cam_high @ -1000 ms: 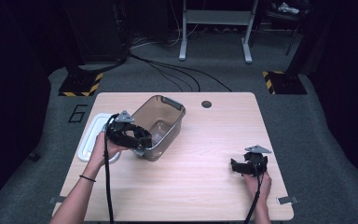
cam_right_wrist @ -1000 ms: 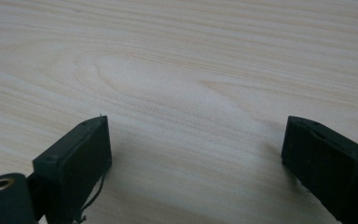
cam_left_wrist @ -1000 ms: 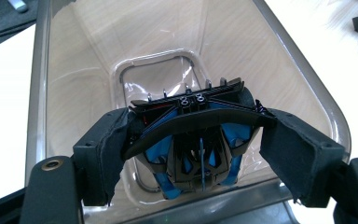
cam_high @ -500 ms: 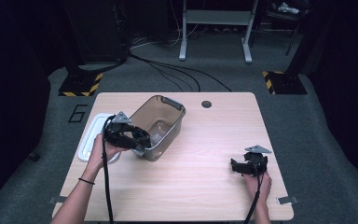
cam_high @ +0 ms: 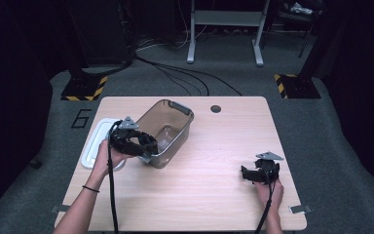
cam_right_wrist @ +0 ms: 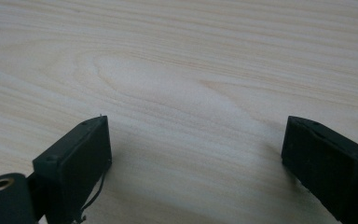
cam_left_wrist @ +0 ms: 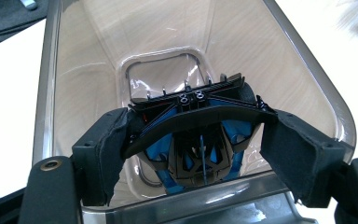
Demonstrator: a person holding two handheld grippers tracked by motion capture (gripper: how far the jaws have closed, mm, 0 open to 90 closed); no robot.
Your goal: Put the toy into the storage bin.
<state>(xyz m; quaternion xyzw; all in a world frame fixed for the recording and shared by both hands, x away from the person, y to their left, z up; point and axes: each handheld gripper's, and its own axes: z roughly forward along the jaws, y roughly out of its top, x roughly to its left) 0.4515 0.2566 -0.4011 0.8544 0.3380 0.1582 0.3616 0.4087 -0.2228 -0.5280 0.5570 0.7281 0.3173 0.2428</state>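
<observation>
**Black-and-blue part held over the bin**

The left gripper (cam_left_wrist: 193,140) clamps a black ribbed plastic piece (cam_left_wrist: 196,121) with blue inner panels, just above the clear tapered bin (cam_left_wrist: 51,93); the right gripper (cam_right_wrist: 196,154) rests released, jaws wide, on the wooden table (cam_right_wrist: 191,56).

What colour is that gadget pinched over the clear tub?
Black with blue parts, held above the clear tub; it shows best in the left gripper view.

Wood tabletop (cam_high: 214,146) w/ a clear bin (cam_high: 175,122) & a white lid (cam_high: 95,141) at its left edge.
</observation>
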